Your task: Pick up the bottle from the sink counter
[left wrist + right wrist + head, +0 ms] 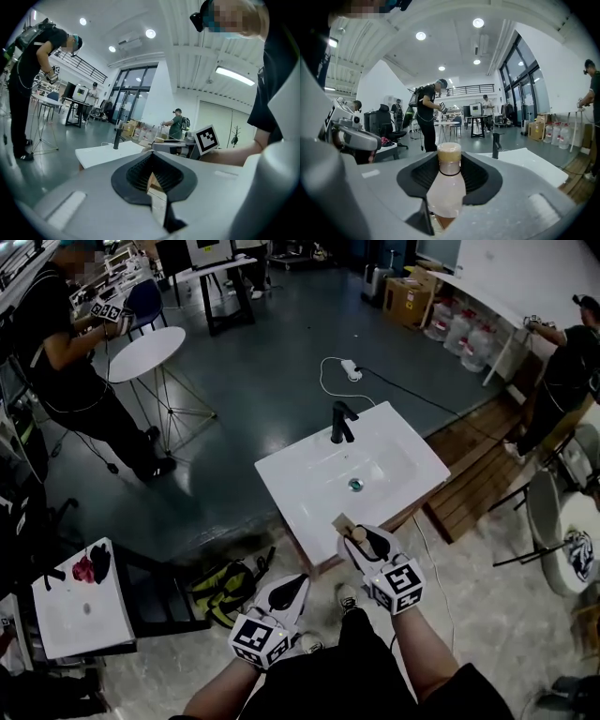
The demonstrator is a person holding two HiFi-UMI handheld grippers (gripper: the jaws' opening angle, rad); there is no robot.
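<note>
Both grippers sit near the sink counter [412, 465], yet only the right gripper [367, 545] is loaded, clamped on the bottle [446, 183], its capped neck pointing forward along the jaws (left gripper [291, 589] pinched narrow, empty).

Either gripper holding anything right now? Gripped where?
The right gripper holds the bottle by its body, cap pointing forward. The left gripper holds nothing; its jaws are together.
</note>
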